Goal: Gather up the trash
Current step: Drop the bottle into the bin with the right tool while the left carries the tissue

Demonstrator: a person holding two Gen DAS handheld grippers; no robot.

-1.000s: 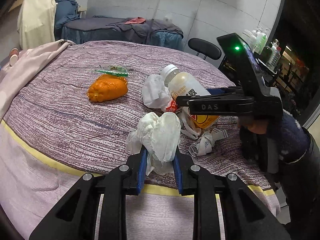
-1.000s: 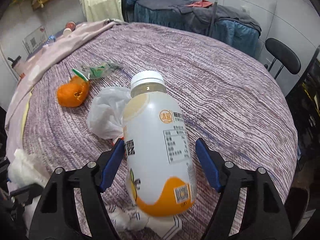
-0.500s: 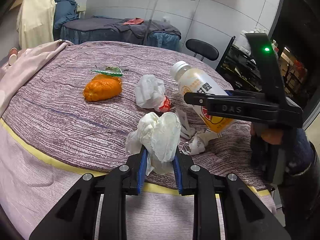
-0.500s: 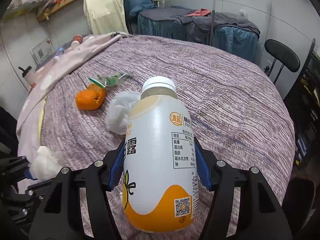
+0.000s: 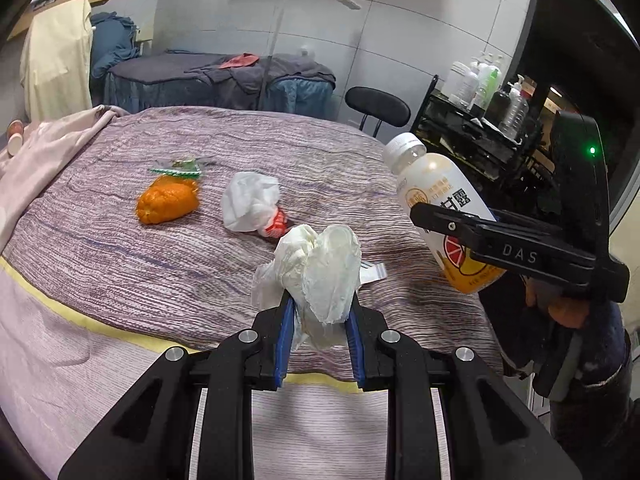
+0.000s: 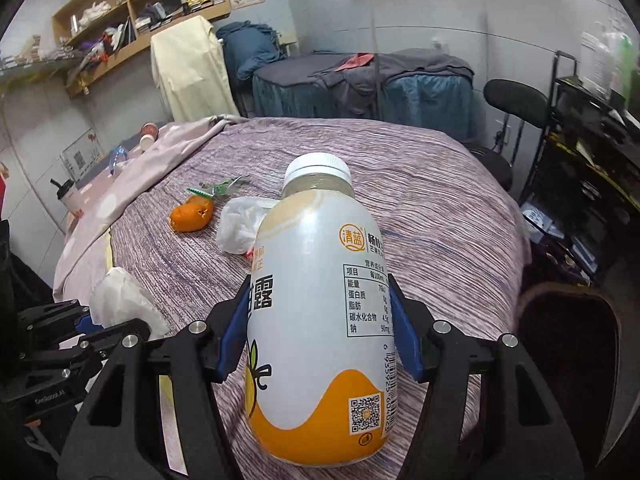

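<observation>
My left gripper (image 5: 318,312) is shut on a crumpled white tissue (image 5: 320,276) and holds it above the near edge of the table. My right gripper (image 6: 320,312) is shut on a white and orange drink bottle (image 6: 320,320), lifted off the table; the bottle also shows in the left wrist view (image 5: 440,208). An orange peel (image 5: 166,202) (image 6: 191,216), a green wrapper (image 5: 178,166) and a white plastic bag (image 5: 250,204) (image 6: 240,224) lie on the purple striped tablecloth (image 5: 120,256). A small paper scrap (image 5: 370,272) lies behind the tissue.
A black stool (image 5: 378,106) and a dark shelf with bottles (image 5: 480,92) stand beyond the table on the right. A covered bed (image 5: 220,80) and a floor lamp (image 5: 280,20) are at the back. A pink cloth (image 5: 44,148) drapes the left side.
My right gripper closed on the bottle, lifted it off the table and pulled it back to the right. My left gripper keeps the tissue and has risen slightly.
</observation>
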